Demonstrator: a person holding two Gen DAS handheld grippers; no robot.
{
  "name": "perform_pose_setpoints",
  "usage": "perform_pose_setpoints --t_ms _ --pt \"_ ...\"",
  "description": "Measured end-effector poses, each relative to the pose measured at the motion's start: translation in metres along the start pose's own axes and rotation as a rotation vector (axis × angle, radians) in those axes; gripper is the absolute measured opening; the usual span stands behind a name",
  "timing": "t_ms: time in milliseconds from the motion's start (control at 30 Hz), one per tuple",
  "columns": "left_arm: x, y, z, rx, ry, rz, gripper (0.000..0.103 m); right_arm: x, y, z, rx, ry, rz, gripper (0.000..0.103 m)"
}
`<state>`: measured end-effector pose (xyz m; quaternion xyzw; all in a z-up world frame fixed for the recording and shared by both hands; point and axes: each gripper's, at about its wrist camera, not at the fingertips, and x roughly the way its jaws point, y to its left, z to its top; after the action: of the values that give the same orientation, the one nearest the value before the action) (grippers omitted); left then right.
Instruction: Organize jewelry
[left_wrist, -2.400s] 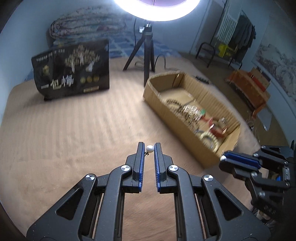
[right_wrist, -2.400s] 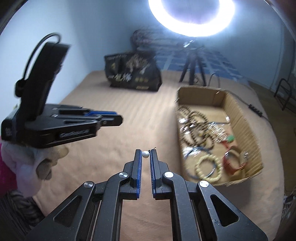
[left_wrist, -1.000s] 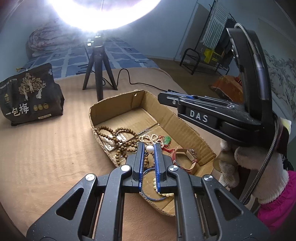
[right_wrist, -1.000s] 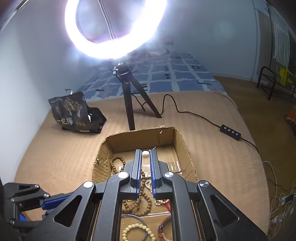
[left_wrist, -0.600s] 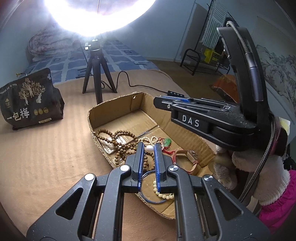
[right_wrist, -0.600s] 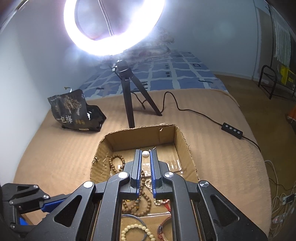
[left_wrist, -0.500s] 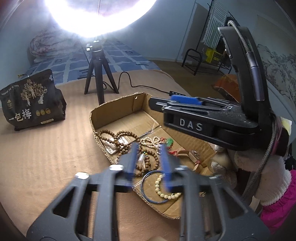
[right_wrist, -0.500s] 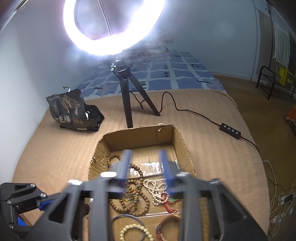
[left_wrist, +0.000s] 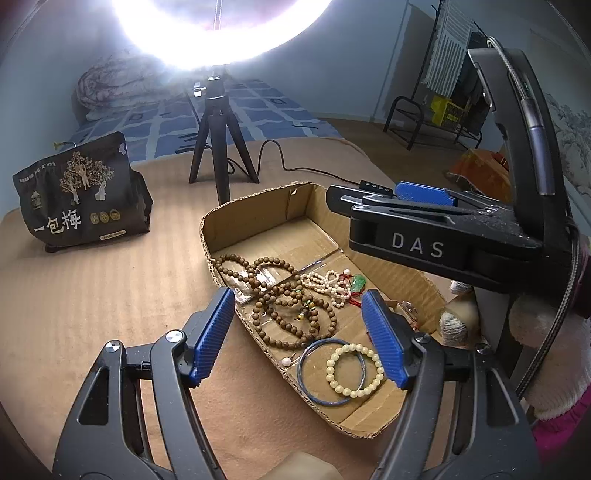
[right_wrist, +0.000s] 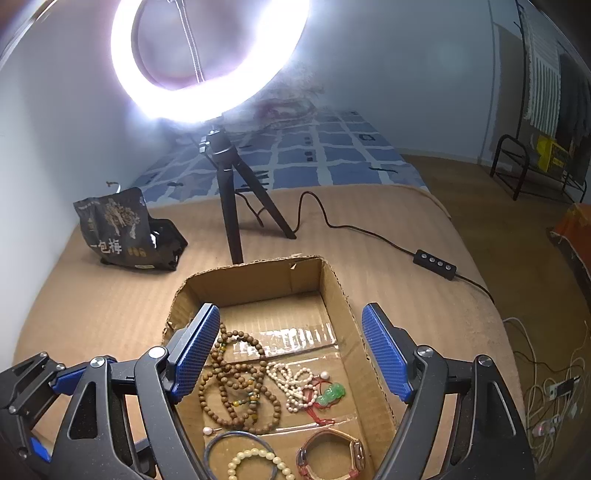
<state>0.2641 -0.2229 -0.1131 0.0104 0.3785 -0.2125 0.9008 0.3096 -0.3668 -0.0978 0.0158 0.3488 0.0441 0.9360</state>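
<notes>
With both sets of fingers just sprung apart and empty, the left gripper (left_wrist: 299, 336) and right gripper (right_wrist: 291, 354) hover over the cardboard box (right_wrist: 336, 291) on the bed (left_wrist: 92, 288), where two small pearl earrings (left_wrist: 285, 362) now appear to lie among wooden beads (right_wrist: 236, 384), bangles and a watch (right_wrist: 332, 458); little jewelry seems left outside.

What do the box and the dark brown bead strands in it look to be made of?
Box: corrugated cardboard, plain matte brown; ragged cut edges show the fluting, and glossy clear tape runs across its floor.
Dark brown bead strands: probably wood, with a dull, slightly grainy brown surface; dark seed or resin cannot be ruled out.
</notes>
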Motion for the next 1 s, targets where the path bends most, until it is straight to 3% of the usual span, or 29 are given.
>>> perform_pose_setpoints --t_ms 600,1000 --pt "-0.025 -0.006 -0.002 0.014 -0.026 0.015 0.074 -0.029 0.006 0.000 -0.011 -0.032 -0.027 0.079" --pt "-0.087 -0.017 -0.010 0.052 -0.106 0.030 0.078 -0.087 0.020 0.000 -0.037 -0.106 -0.069 0.079"
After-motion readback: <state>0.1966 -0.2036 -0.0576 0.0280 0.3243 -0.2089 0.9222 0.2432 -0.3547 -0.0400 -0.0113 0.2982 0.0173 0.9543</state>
